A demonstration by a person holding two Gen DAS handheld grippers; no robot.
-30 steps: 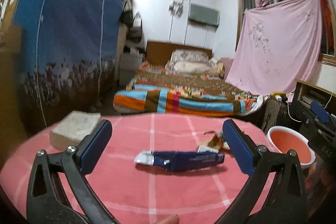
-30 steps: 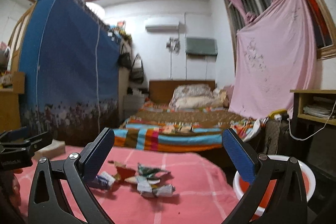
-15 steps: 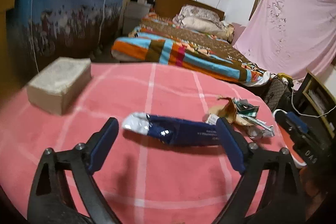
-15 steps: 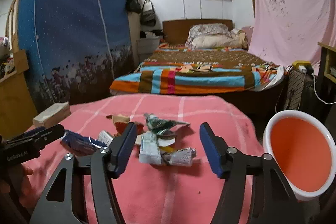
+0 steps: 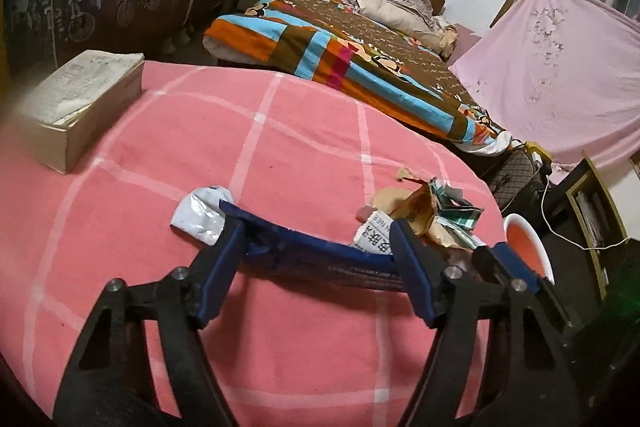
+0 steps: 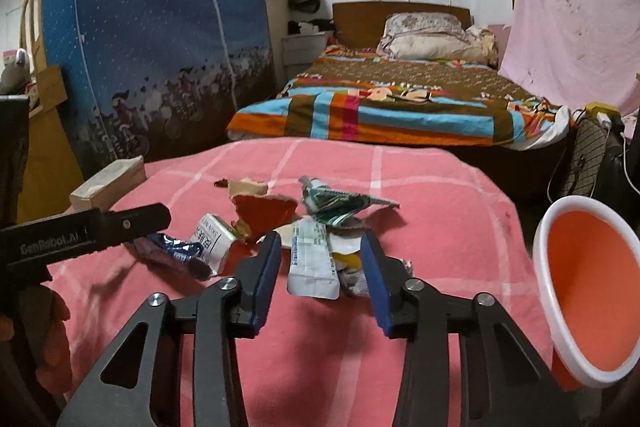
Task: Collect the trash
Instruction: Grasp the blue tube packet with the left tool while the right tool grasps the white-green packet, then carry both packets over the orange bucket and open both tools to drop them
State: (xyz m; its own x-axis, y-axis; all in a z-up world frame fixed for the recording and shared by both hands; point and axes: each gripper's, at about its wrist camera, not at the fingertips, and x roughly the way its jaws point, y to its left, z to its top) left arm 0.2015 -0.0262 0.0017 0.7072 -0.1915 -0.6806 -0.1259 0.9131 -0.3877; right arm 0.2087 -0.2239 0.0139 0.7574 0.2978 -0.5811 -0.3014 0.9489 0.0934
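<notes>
A long dark blue wrapper [image 5: 312, 259] with a silver end lies flat on the pink checked tablecloth [image 5: 280, 131]. My left gripper [image 5: 316, 239] is open, its fingers on either side of the wrapper's length. A pile of torn paper and wrappers [image 5: 432, 215] lies to its right. In the right wrist view my right gripper [image 6: 320, 251] is open around a white packet [image 6: 312, 263] at the pile's near edge. The green wrapper [image 6: 336, 203] and red torn paper [image 6: 264, 211] lie behind it. The blue wrapper [image 6: 172, 251] shows under the left gripper's body.
An orange bin with a white rim [image 6: 588, 287] stands off the table's right edge, also in the left wrist view [image 5: 528, 247]. A thick book [image 5: 80, 103] lies at the table's far left. A bed with a striped blanket [image 6: 400, 107] stands beyond the table.
Both grippers have come down and forward to the trash and narrowed. The left now straddles the blue wrapper, the right straddles the white packet.
</notes>
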